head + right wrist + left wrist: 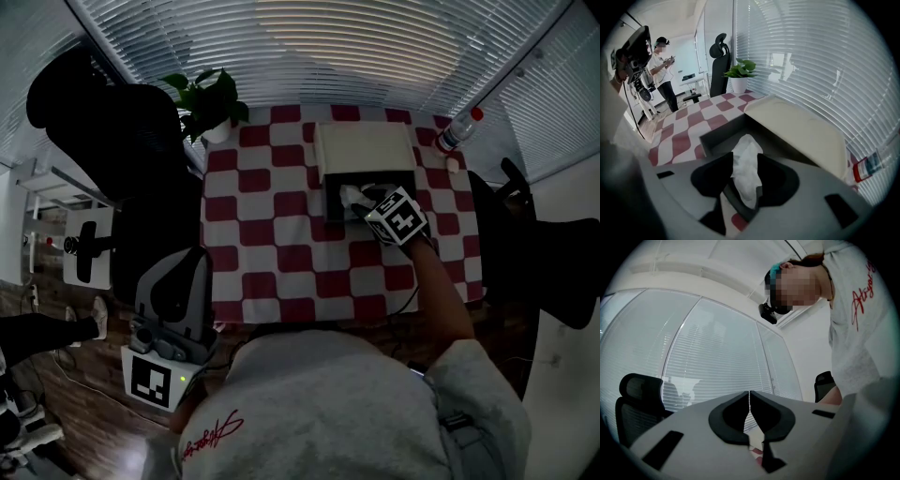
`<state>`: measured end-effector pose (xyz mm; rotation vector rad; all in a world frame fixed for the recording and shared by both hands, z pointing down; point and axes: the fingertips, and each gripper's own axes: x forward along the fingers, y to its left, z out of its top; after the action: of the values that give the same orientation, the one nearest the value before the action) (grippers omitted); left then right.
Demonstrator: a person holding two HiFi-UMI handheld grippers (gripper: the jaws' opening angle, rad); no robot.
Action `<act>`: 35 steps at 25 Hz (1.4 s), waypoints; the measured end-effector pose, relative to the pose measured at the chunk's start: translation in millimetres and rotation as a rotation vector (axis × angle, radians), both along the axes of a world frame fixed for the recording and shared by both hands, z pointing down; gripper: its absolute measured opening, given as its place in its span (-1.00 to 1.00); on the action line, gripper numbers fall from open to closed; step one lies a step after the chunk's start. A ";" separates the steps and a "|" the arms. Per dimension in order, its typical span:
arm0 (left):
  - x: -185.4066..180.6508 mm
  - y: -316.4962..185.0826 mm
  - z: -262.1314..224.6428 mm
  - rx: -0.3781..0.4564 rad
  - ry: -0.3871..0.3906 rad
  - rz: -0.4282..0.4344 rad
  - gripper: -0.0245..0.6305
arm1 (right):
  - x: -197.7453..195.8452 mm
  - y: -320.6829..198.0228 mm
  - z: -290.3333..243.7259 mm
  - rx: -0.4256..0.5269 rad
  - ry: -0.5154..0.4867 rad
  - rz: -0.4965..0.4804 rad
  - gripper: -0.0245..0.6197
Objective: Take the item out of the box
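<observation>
A dark open box (336,202) with its cream lid (366,147) folded back sits on the far side of the checkered table. My right gripper (360,199) is at the box's opening, shut on a white crumpled item (745,164) that stands up between its fingers above the box's dark tray (717,138). The same white item (354,195) shows at the box's front in the head view. My left gripper (173,300) is held low off the table's near left corner, pointing up at the window, its jaws (750,413) together with nothing in them.
A potted plant (211,105) stands at the table's far left corner and a bottle with a red cap (457,131) at the far right. Black office chairs (122,141) flank the red-and-white cloth (272,234). Another person (663,70) stands in the background.
</observation>
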<state>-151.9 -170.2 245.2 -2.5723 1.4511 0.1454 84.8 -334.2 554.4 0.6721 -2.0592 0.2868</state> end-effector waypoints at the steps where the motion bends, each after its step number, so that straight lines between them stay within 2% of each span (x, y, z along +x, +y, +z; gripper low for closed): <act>1: -0.2 0.5 0.4 0.000 0.000 -0.001 -0.87 | 0.5 -0.2 1.7 -0.003 0.003 0.002 -0.40; 9: -2.4 4.1 0.1 0.001 -0.002 -0.008 -0.87 | 2.1 -0.8 10.4 -0.022 0.028 0.016 -0.40; 17: -1.0 6.0 0.8 0.002 -0.006 -0.011 -0.87 | 5.2 -3.7 18.1 -0.035 0.040 0.040 -0.58; 29: -0.5 7.7 -2.6 0.009 -0.004 -0.010 -0.87 | 3.5 -5.4 23.0 -0.062 0.051 0.058 -0.66; 35: -1.3 7.2 -3.5 0.012 0.000 -0.013 -0.87 | 6.5 -7.5 25.3 -0.046 0.084 0.068 -0.74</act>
<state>-153.2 -163.0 241.7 -2.5528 1.4625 0.1514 91.4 -341.7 579.7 0.7148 -1.9471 0.3381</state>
